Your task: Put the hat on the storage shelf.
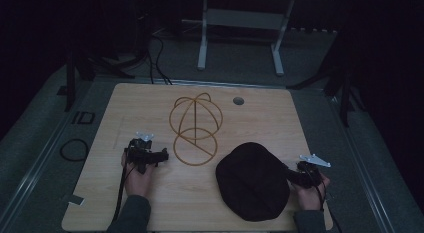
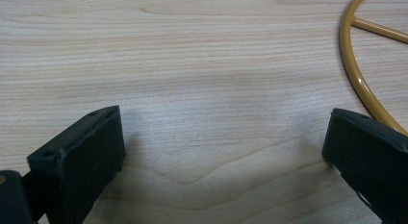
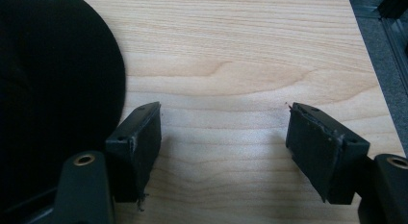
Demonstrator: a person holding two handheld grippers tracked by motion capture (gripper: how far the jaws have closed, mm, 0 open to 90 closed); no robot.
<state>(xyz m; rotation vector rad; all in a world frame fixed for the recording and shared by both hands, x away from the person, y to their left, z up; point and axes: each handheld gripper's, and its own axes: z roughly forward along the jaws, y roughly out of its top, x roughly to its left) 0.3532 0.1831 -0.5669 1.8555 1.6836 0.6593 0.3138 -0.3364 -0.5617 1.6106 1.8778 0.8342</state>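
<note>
Dim room, pale wooden bench (image 1: 150,98). Black hat (image 1: 253,180) lay at five o'clock, wire stand (image 1: 195,129) at centre. Both left hand-held gripper (image 1: 162,155) and right hand-held gripper (image 1: 291,177) spread, empty. Risked snagging soft fabric, toppling light stand.

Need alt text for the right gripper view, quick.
The right gripper hangs with its two black jaws open over bare wooden table, nothing between them. A black hat lies just beside one jaw; the table's edge and grey floor show opposite.
</note>
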